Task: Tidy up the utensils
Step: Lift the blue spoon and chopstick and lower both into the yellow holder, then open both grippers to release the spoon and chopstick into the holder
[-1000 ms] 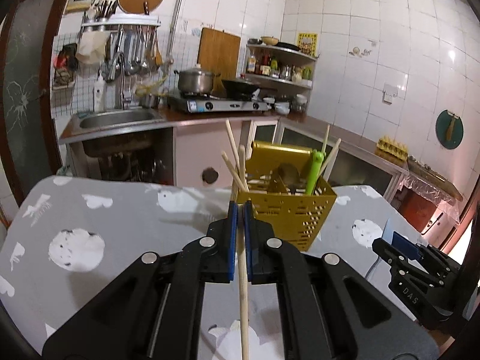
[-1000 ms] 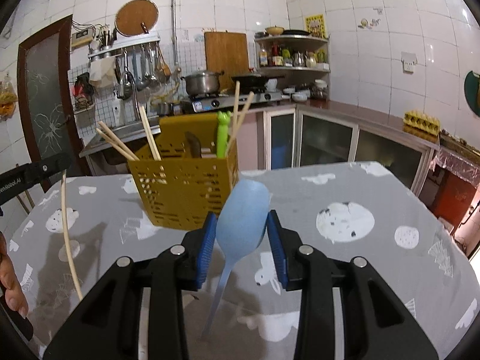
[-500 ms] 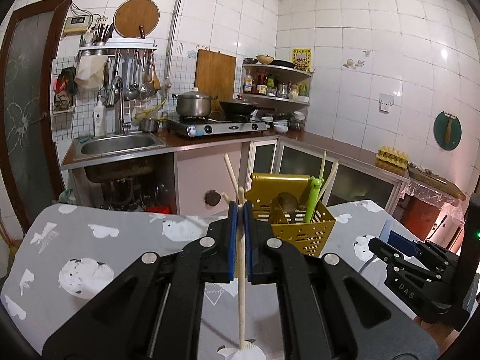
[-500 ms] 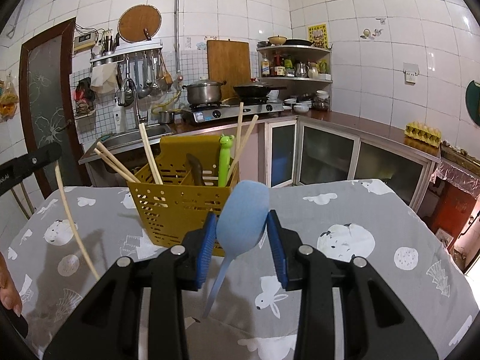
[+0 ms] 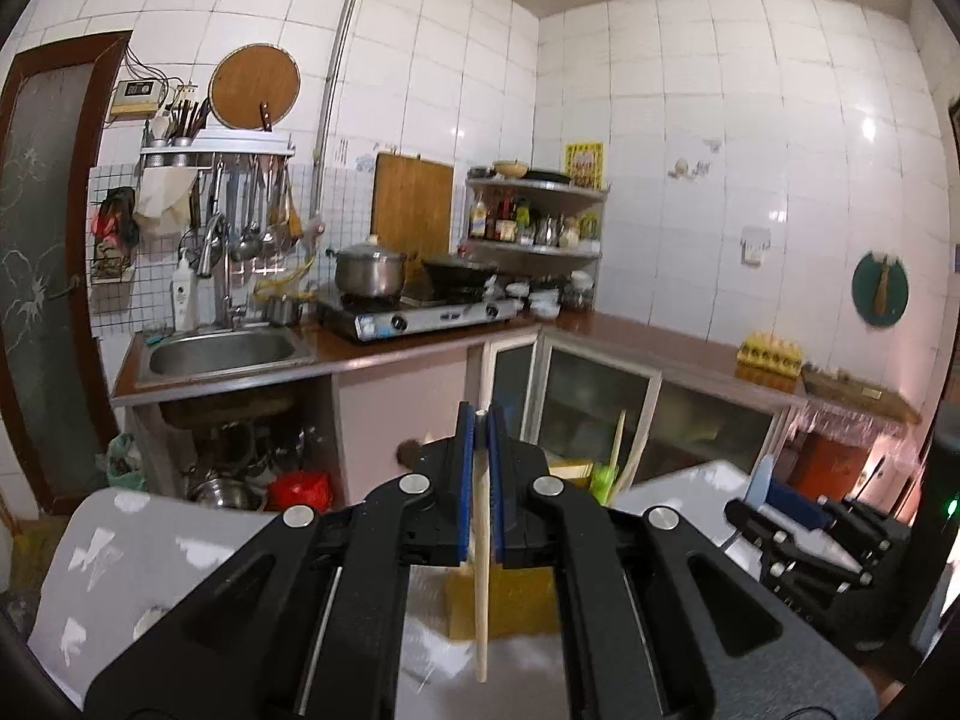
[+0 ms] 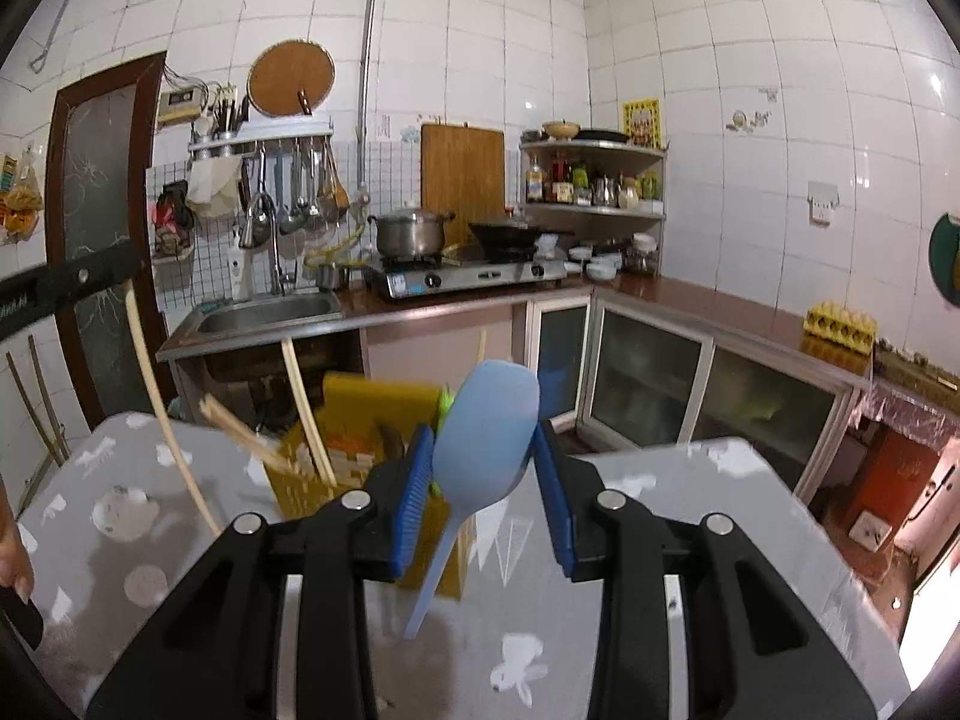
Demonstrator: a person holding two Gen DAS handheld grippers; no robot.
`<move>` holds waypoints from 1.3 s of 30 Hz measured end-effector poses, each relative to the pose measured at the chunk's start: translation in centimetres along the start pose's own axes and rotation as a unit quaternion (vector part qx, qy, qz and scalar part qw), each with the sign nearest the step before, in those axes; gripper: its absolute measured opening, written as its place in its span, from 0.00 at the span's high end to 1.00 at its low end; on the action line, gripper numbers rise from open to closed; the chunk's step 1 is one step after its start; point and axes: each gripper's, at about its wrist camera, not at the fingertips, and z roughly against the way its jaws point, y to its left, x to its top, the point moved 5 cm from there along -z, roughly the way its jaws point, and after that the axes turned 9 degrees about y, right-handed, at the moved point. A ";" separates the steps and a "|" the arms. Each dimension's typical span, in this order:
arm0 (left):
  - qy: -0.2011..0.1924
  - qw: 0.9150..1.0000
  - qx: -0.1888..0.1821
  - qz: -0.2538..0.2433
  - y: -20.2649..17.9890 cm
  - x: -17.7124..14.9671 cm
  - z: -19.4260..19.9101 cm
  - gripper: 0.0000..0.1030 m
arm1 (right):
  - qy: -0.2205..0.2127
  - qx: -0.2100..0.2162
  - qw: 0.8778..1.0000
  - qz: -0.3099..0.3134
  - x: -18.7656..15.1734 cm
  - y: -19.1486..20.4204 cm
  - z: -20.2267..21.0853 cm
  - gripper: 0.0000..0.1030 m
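My left gripper [image 5: 479,468] is shut on a pale wooden chopstick [image 5: 481,600] that hangs down between its blue pads, just above the yellow perforated utensil basket [image 5: 510,600], which the fingers mostly hide. My right gripper [image 6: 483,474] is shut on a light blue rice spoon [image 6: 486,438], bowl up, handle down. In the right wrist view the basket [image 6: 360,420] stands just behind and left of that gripper, holding several chopsticks and a green utensil [image 6: 443,405]. The left gripper's chopstick [image 6: 165,420] shows at the left there.
The table has a grey cloth with white prints [image 6: 120,510]. The right gripper [image 5: 798,534] appears at the right in the left wrist view. Behind are a sink [image 5: 222,354], a stove with a pot [image 5: 366,270] and cabinets with glass doors [image 6: 648,378].
Both grippers have risen and tilted up, so the basket sits lower in both views. The left gripper has closed in over the basket. Both grips are unchanged.
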 end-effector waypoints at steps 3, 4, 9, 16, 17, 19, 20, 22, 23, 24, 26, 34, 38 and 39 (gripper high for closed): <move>-0.018 1.000 0.003 -0.002 -0.4 2.8 0.0 0.97 | -0.015 0.006 1.000 0.001 2.5 0.1 0.5 0.66; -0.023 1.000 0.005 -0.002 -0.5 3.5 -0.1 0.97 | -0.019 0.008 1.000 0.001 3.3 0.2 0.5 0.66; -0.042 0.999 0.004 -0.001 -1.4 6.9 -1.6 0.97 | -0.038 0.009 0.999 0.011 7.2 1.1 0.0 0.66; -0.027 1.000 0.005 0.000 -1.6 6.8 -6.6 0.97 | -0.021 0.010 1.000 0.010 8.1 1.3 -4.8 0.66; -0.017 1.000 0.005 0.001 -1.5 5.9 -7.8 0.97 | -0.014 0.010 1.000 0.011 7.7 1.2 -5.6 0.66; -0.003 1.000 0.007 -0.003 -1.4 4.6 -9.5 0.97 | 0.001 0.009 1.000 0.014 6.5 0.9 -7.3 0.66; 0.005 1.000 0.009 -0.006 -1.3 3.7 -10.5 0.97 | 0.006 0.008 1.000 0.017 6.1 0.9 -7.9 0.66; 0.020 1.000 0.009 -0.006 -1.0 2.3 -11.8 0.97 | 0.025 0.008 0.999 0.022 4.7 0.6 -9.4 0.66; 0.031 0.999 0.007 -0.002 -0.7 1.4 -12.6 0.97 | 0.031 0.008 0.999 0.023 4.3 0.6 -9.8 0.66; 0.039 0.999 0.007 0.001 -0.5 0.8 -13.1 0.97 | 0.044 0.008 0.999 0.026 3.5 0.6 -10.6 0.66; 0.052 0.999 0.008 0.005 0.0 -0.6 -13.8 0.97 | 0.060 0.005 0.998 0.031 2.5 0.7 -11.8 0.66; 0.072 0.997 0.025 -0.001 1.3 -3.2 -13.1 0.92 | 0.100 -0.003 0.994 0.038 -0.8 1.3 -13.5 0.59; 0.059 0.997 0.040 0.009 2.6 -2.9 -9.9 0.51 | 0.091 -0.008 0.996 0.022 -1.2 0.6 -11.2 0.47; 0.052 0.997 0.047 0.012 3.1 -2.8 -8.5 0.42 | 0.090 -0.008 0.996 0.016 -1.1 0.5 -10.5 0.46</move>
